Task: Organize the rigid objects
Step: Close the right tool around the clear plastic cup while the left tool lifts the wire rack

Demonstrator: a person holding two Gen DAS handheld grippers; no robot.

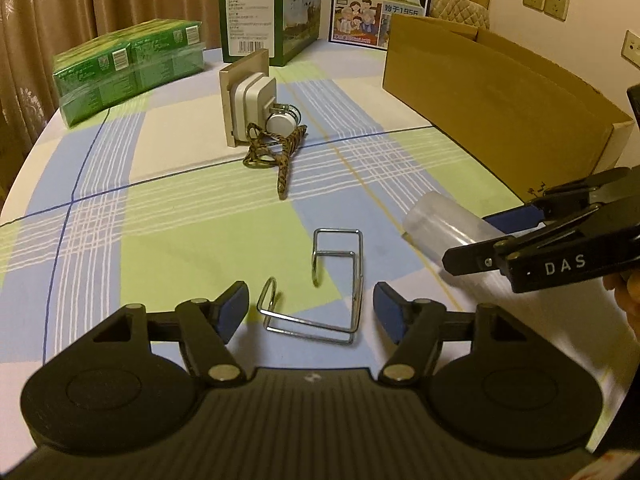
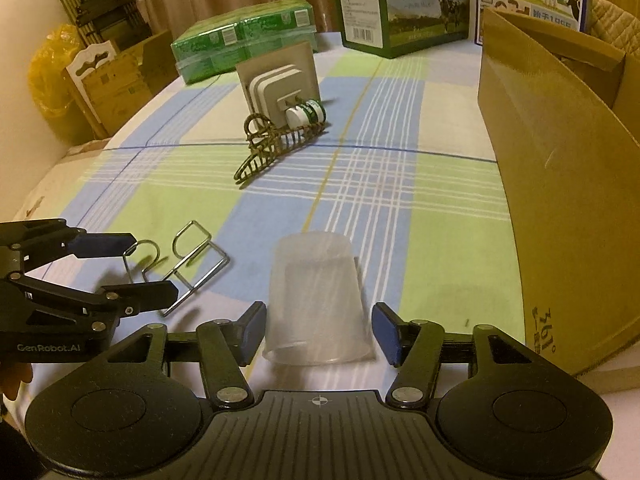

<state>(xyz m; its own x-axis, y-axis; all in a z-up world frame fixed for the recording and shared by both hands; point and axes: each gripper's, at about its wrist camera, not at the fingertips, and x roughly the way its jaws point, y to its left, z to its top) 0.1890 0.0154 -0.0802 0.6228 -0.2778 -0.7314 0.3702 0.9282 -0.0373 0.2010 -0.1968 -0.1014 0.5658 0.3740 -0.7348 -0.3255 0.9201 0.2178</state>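
Note:
A bent wire hook lies on the checked tablecloth between the fingers of my left gripper. Those jaws stand wide and neither pad touches the wire. From the right wrist view the hook and left gripper sit at the left. A clear plastic cup rests between the pads of my right gripper. The left pad is at its wall and a small gap shows at the right pad. In the left wrist view the cup pokes out beyond my right gripper.
An open cardboard box stands along the right. In the middle of the table are a patterned hair claw, a beige wall holder and a small white-capped jar. Green packs and a milk carton stand at the back.

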